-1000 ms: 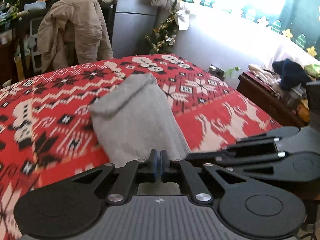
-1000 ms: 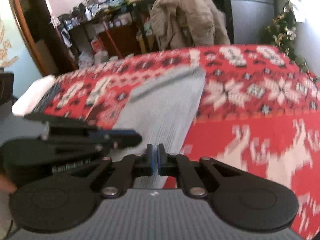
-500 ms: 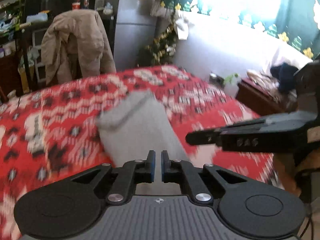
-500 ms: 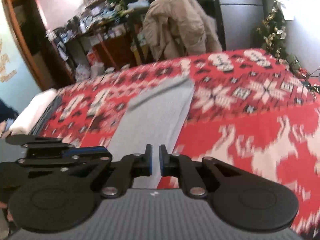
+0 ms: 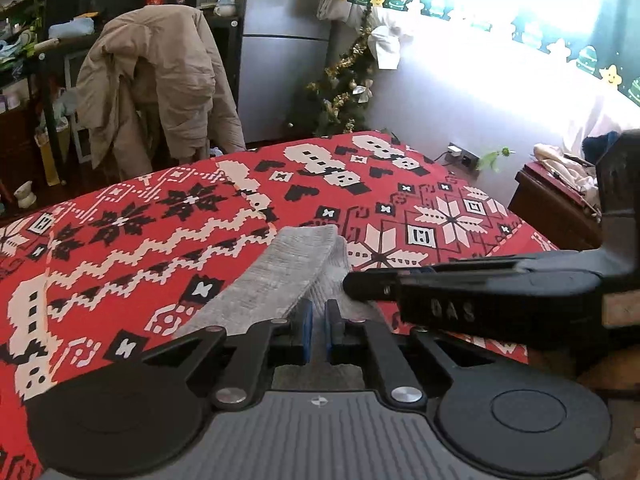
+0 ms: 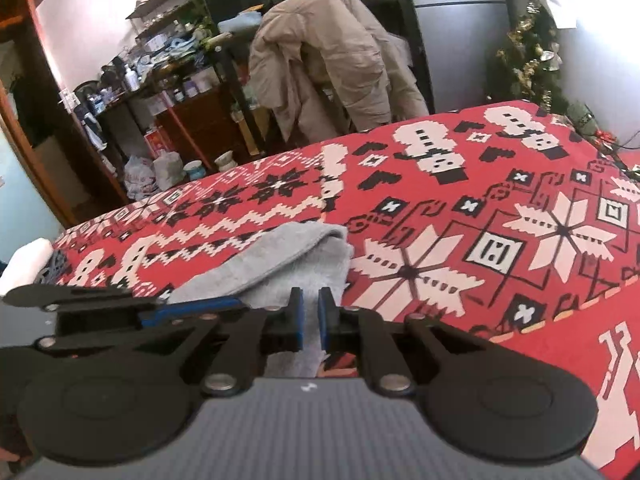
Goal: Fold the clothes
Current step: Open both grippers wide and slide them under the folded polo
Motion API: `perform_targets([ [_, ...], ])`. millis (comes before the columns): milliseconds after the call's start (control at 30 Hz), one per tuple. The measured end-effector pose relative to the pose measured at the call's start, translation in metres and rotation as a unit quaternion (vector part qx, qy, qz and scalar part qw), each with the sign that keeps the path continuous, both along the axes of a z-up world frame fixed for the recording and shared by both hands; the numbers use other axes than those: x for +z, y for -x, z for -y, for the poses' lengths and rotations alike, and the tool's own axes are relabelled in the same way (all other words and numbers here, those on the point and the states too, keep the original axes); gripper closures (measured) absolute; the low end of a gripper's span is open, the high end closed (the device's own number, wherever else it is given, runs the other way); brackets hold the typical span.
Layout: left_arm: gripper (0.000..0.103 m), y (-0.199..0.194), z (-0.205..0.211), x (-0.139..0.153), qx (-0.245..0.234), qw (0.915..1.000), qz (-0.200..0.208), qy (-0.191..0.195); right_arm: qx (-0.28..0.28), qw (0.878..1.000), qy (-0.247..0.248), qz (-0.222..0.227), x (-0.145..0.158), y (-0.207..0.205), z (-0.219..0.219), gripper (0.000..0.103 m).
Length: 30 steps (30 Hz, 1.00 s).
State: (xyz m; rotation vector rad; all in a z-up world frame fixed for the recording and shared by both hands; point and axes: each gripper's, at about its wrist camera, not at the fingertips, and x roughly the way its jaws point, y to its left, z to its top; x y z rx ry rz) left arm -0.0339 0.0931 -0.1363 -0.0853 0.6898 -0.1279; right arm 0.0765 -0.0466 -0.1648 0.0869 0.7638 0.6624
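Note:
A folded grey garment (image 5: 288, 272) lies as a long strip on the red patterned bedspread (image 5: 120, 248). It also shows in the right wrist view (image 6: 288, 264). My left gripper (image 5: 316, 330) is at its near end with the jaws a narrow gap apart, and grey cloth shows between them. My right gripper (image 6: 311, 322) is at the same near end beside it, jaws also a narrow gap apart over cloth. Each gripper shows side-on in the other's view: the right one (image 5: 460, 292) and the left one (image 6: 120, 312).
A beige jacket (image 5: 156, 80) hangs over a chair behind the bed. A small Christmas tree (image 5: 344, 88) and a grey fridge (image 5: 280, 40) stand at the back. A wooden side table (image 5: 556, 200) is at the right. Cluttered shelves (image 6: 168, 80) are at the left.
Both grippers' jaws have parted from shut to a narrow gap. The garment, a wide rectangle before, now lies as a narrower folded strip. Both grippers have dropped low at its near end.

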Motion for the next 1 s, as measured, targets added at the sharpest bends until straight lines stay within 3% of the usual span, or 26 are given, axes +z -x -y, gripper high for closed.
perform_targets([
  [67, 0.09, 0.01, 0.0, 0.007, -0.001, 1.0, 0.004, 0.0, -0.016, 1.0, -0.005, -0.006, 0.003, -0.004, 0.004, 0.089],
  [133, 0.072, 0.023, 0.001, 0.014, 0.0, 0.9999, 0.011, 0.001, -0.026, 1.0, -0.014, -0.007, 0.011, -0.002, 0.01, 0.084],
  [167, 0.058, 0.033, 0.0, 0.019, 0.002, 0.9999, 0.016, 0.002, -0.026, 1.0, -0.015, -0.002, 0.016, 0.002, 0.013, 0.082],
  [200, 0.05, 0.043, -0.001, 0.023, 0.005, 0.9998, 0.021, 0.003, -0.023, 1.0, -0.013, 0.005, 0.023, 0.006, 0.015, 0.073],
  [267, 0.041, 0.061, -0.003, 0.033, 0.012, 0.9994, 0.031, 0.005, -0.019, 1.0, 0.001, 0.016, 0.035, 0.019, 0.019, 0.058],
  [333, 0.033, 0.078, -0.005, 0.042, 0.022, 0.9989, 0.041, 0.005, -0.005, 1.0, 0.013, 0.026, 0.048, 0.034, 0.023, 0.037],
  [400, 0.02, 0.094, -0.006, 0.052, 0.032, 0.9982, 0.05, 0.007, 0.009, 0.999, 0.021, 0.036, 0.061, 0.053, 0.029, 0.022],
  [633, 0.015, 0.134, -0.003, 0.084, 0.072, 0.9959, 0.052, -0.017, 0.035, 0.999, 0.024, 0.032, 0.098, 0.116, 0.05, 0.001],
  [833, 0.009, 0.155, 0.008, 0.098, 0.094, 0.9939, 0.042, -0.039, 0.035, 0.997, 0.047, 0.051, 0.116, 0.161, 0.058, 0.001],
  [1000, 0.004, 0.161, 0.012, 0.1, 0.111, 0.9914, 0.03, -0.062, -0.008, 0.995, 0.064, 0.082, 0.123, 0.183, 0.064, 0.001],
])
